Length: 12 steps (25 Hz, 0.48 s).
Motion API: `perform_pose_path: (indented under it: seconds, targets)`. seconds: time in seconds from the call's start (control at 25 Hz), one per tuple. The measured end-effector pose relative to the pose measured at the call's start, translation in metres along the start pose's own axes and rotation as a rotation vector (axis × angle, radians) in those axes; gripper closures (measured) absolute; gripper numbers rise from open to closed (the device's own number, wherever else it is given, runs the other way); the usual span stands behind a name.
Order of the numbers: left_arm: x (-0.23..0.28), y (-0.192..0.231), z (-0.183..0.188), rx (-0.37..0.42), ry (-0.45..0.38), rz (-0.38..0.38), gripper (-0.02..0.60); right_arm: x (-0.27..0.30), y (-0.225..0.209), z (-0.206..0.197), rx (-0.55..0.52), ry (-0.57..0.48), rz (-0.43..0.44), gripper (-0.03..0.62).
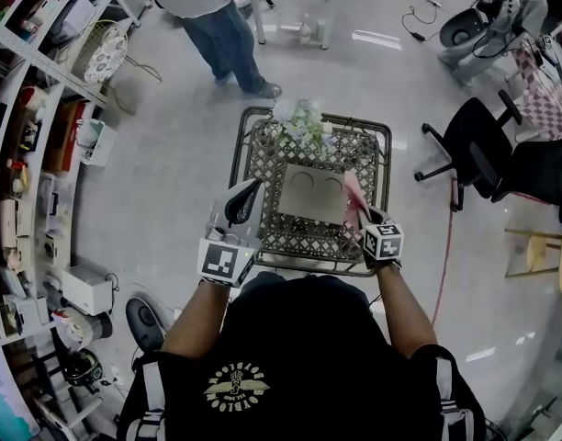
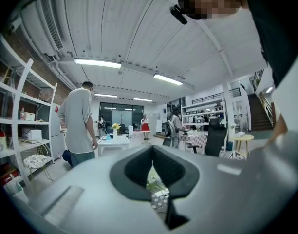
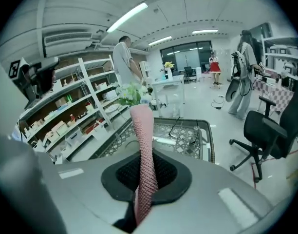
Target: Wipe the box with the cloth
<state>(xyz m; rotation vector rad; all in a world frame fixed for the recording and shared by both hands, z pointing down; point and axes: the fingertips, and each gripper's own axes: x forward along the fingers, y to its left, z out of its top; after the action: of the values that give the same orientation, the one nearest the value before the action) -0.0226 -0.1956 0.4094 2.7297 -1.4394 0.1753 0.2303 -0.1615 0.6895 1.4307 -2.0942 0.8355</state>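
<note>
While the person stands over the lattice table (image 1: 249,145), the box (image 1: 310,194) lies flat on its middle, pale, with 2 curved marks on its top, and nothing is touching it. The right gripper (image 1: 360,213) is clamped on the pink cloth (image 1: 354,191); its own view shows the cloth (image 3: 144,150) pinched between both jaws and standing up out of them as 1 narrow strip. The left gripper (image 1: 244,200) is held up at the box's near-left corner, jaws together at the tips, nothing between them. The cloth looks soft, light and knit-textured, so it should fold and drag easily; the hold low on the strip leaves the free end to do the wiping. The box looks like light card, probably stiff enough on top, but likely to slide on the open lattice, so my guess is that the left gripper should steady an edge or corner. Hard to read: the box's height, whether it is closed or hollow, and its right edge, which the cloth covers. A bunch of flowers (image 1: 301,118) sits at the table's far end. In the left gripper view the box does not show at all, only the room and a bystander (image 2: 78,126).
</note>
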Motion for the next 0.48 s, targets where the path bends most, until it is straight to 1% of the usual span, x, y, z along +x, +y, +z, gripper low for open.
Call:
perform_pose_path:
  seconds: [0.2,0.48]
  targets:
    - [-0.003,0.007,0.010,-0.021,-0.025,0.027,0.581,-0.050,0.004,0.042,-0.023,-0.151,0.007,0.579]
    - [-0.003,0.020,0.023,-0.004,-0.070,0.063,0.581,-0.124,0.012,0.101,-0.063,-0.356,0.039,0.579]
